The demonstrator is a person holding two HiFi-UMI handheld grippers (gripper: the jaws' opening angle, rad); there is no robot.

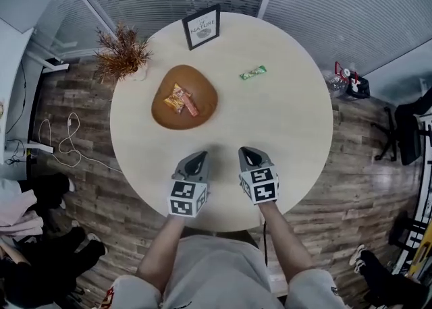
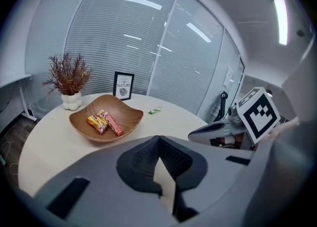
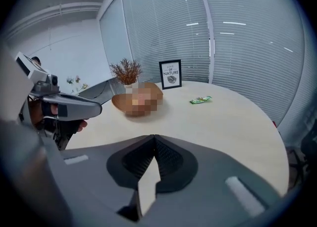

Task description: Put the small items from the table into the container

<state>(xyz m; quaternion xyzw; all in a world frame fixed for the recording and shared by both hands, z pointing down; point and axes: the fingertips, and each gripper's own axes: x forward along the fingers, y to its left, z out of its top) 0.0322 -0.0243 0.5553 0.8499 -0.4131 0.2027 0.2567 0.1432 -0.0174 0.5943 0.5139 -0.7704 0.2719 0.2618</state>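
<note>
This side of the wooden bowl (image 1: 172,120), the left gripper (image 1: 197,161) and right gripper (image 1: 248,156) are both closed on nothing. Beyond them, right of the bowl, one green wrapped snack (image 1: 253,72) lies crosswise on the table (image 1: 290,139). It is almost straight ahead of the right gripper, the nearer one.
</note>
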